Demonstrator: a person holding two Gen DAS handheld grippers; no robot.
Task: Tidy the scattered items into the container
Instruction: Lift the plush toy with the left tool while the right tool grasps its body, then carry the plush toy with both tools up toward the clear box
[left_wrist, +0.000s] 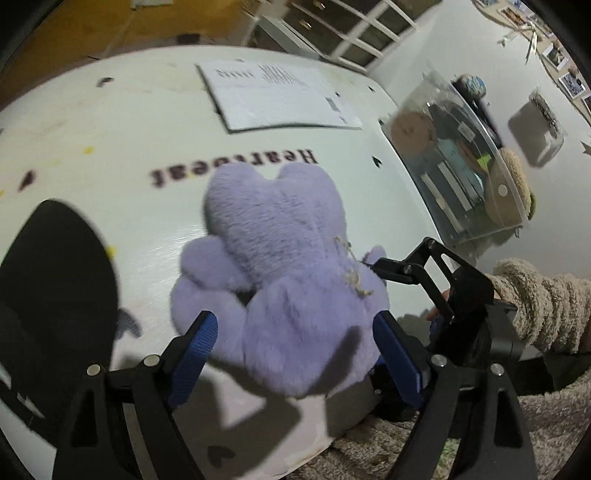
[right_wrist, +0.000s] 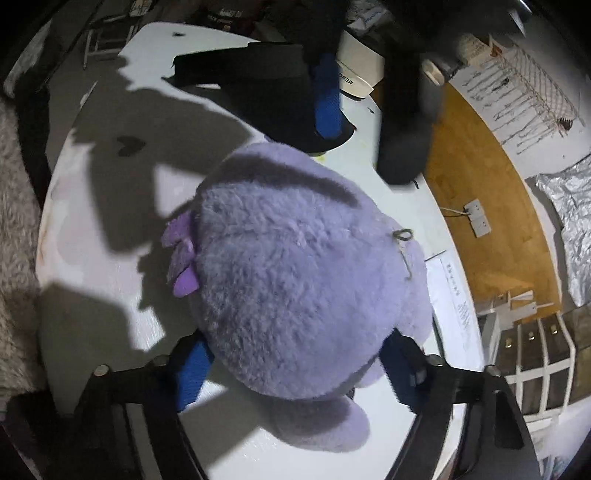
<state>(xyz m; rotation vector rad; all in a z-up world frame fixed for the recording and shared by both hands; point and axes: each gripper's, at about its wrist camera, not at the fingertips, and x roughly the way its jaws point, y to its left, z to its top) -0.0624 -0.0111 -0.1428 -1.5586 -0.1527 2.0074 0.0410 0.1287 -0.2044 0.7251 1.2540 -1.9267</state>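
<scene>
While we hold both tools on it: a lilac plush toy (left_wrist: 280, 273) sits on the white table (left_wrist: 110, 122), clamped from two sides.

Left gripper (left_wrist: 295, 347): our blue pads (left_wrist: 195, 350) press into the toy's lower body, one on each flank, so the tool is closed on the plush.

Right gripper (right_wrist: 295, 365): seen from its own camera, its blue pads (right_wrist: 192, 373) flank the toy's rounded bulk (right_wrist: 295, 288) and appear to squeeze it; in the left view this tool's black frame (left_wrist: 417, 273) sits at the toy's right edge.

Plush toy: two long ears point away from us toward the printed word on the tabletop; a darker purple frill (right_wrist: 183, 254) shows on one side and a loose string tag (left_wrist: 354, 273) on the other.

Container: a clear plastic bin (left_wrist: 461, 162) stands just off the table's right edge, already holding a tan plush and other soft things; the lilac toy is outside it, near but apart.

Also on the table: a white printed sheet (left_wrist: 277, 96) lies beyond the toy, and a black rounded shape (left_wrist: 55, 266) lies to the left.

Our sleeve: beige fleece (left_wrist: 543, 306) behind the right tool.
</scene>
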